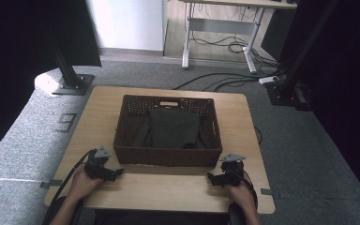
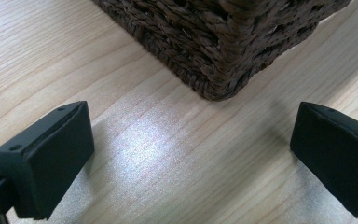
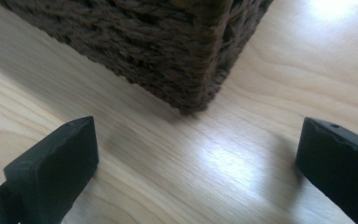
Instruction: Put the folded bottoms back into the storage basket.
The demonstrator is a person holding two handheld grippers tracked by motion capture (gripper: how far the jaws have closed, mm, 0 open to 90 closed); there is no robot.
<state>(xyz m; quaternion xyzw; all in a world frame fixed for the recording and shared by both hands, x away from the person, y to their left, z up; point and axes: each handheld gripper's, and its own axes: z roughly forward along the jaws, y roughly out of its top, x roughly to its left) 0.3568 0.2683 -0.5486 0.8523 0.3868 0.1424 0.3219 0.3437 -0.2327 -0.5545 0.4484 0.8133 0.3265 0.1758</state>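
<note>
The left gripper (image 1: 115, 174) rests low over the wooden table (image 1: 168, 190), just off the near left corner of the woven basket (image 1: 166, 156). In the left gripper view its two black jaws stand wide apart with nothing but bare tabletop between them, and the basket's rounded corner (image 2: 219, 70) sits ahead of the gap, near but not touching either jaw. Both jaws are cut off by the picture's lower edge, so their roots cannot be seen. The left hand (image 1: 82, 183) wraps the gripper's body from behind, and a cable trails from it toward the near edge of the table.

The right gripper (image 1: 212, 178) lies just off the basket's near right corner, held by the right hand (image 1: 241, 193). In the right gripper view its jaws are likewise spread, empty, with the basket's corner (image 3: 191, 70) ahead of them and apart from both. The far jaw runs off the frame at the right.

The basket is dark brown wicker, rectangular, standing about in the middle of the table with its long side toward the person. Inside it lies a dark grey cloth (image 1: 173, 127), folded or bunched; its folds are hard to make out from the high view, and the near wall of the basket hides its lower edge. From either gripper view the basket's top runs out of frame, so its inside is unseen.
</note>
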